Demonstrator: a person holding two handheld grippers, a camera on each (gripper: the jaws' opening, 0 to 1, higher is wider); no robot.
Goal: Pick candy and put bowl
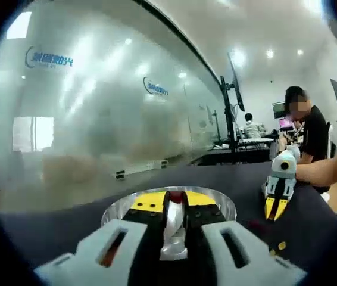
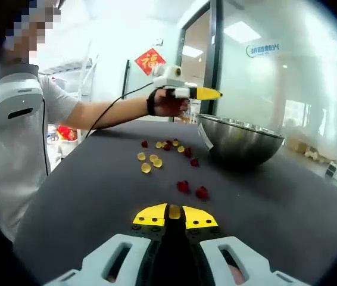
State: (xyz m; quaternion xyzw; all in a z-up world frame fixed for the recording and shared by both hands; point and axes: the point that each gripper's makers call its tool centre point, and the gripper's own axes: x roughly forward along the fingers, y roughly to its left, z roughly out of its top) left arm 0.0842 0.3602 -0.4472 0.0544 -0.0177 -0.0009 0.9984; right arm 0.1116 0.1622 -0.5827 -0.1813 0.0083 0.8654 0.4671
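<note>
In the left gripper view my left gripper [image 1: 174, 199] hangs just over the rim of the steel bowl [image 1: 116, 210], its yellow tips shut on a small red candy [image 1: 175, 195]. The right gripper view has that left gripper [image 2: 211, 93], held by a hand, above the bowl [image 2: 240, 143]. My right gripper [image 2: 174, 213] sits low over the dark table, shut on a yellow candy [image 2: 174, 211]. Loose red candies [image 2: 192, 190] and yellow candies [image 2: 147, 164] lie between it and the bowl. From the left gripper view, the right gripper [image 1: 274, 213] points down at the table.
The dark table [image 2: 85, 196] has free room on its near side. A person in a grey shirt [image 2: 19, 119] stands at its left edge. A frosted glass wall [image 1: 97, 107] runs behind the bowl. Another person sits at desks with monitors [image 1: 305, 125] further back.
</note>
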